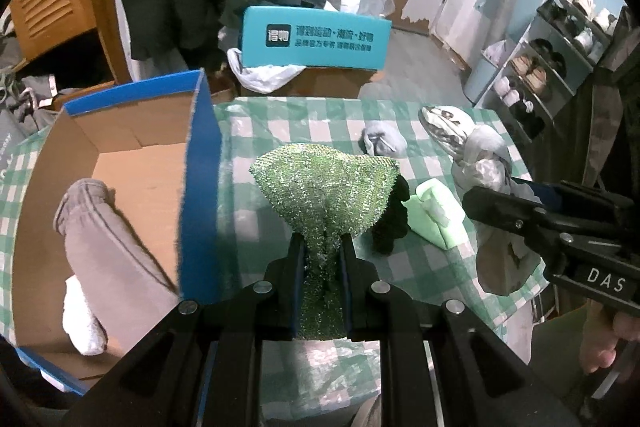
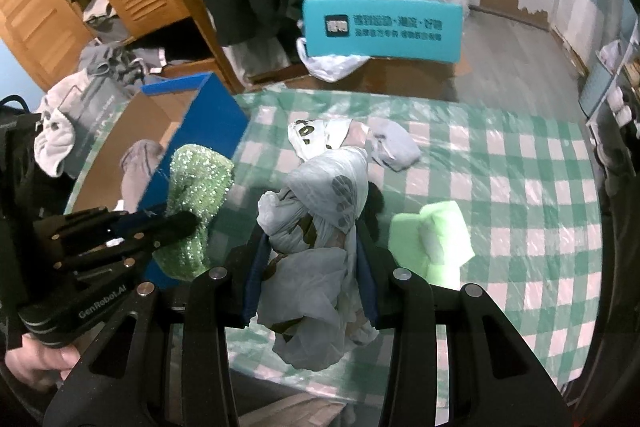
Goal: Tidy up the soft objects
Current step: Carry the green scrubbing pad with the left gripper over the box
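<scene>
Left tool (image 1: 320, 247) is clamped on the green cloth (image 1: 326, 187), just right of the box (image 1: 200, 163); right tool (image 2: 310, 259) grips the bag (image 2: 320, 211), further right of the box. The cloth's wide, floppy end could catch the box wall and drape outside.

Both fisheye views are dim and cool-toned, with black vignetting at the corners and strong bending of straight lines toward the edges. The clear plastic over the checked tablecloth (image 2: 500, 163) gives soft glare. The teal box's (image 2: 382, 29) lettering is smeared by blur in the right wrist view.
</scene>
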The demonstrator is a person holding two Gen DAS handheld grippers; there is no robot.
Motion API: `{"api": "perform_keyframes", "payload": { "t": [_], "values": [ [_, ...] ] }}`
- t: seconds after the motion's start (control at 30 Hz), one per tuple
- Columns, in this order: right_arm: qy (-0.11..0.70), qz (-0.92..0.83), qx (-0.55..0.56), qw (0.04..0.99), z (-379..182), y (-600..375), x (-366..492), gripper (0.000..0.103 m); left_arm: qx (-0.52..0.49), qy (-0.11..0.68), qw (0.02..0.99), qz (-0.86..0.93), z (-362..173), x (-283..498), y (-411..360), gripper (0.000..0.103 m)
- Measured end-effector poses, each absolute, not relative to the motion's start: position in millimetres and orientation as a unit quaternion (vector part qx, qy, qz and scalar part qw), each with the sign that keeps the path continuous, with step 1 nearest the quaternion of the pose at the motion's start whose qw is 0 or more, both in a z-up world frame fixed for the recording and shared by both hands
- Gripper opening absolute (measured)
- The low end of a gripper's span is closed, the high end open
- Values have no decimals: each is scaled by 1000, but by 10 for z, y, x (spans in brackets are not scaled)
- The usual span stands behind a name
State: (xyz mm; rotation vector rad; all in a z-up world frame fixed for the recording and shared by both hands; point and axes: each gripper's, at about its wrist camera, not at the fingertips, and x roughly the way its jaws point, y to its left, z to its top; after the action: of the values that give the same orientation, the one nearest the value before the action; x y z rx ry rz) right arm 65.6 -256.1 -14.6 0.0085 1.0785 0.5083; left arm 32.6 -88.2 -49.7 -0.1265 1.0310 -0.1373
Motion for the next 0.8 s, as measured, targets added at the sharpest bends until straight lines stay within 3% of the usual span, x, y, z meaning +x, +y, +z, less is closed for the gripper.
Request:
{"api": "perform_keyframes", "payload": {
  "t": [0.8],
  "values": [
    [483,308,-28,819,162,-1487,643,39,-100,459,883,-11,-236,72,42,16]
  ]
}}
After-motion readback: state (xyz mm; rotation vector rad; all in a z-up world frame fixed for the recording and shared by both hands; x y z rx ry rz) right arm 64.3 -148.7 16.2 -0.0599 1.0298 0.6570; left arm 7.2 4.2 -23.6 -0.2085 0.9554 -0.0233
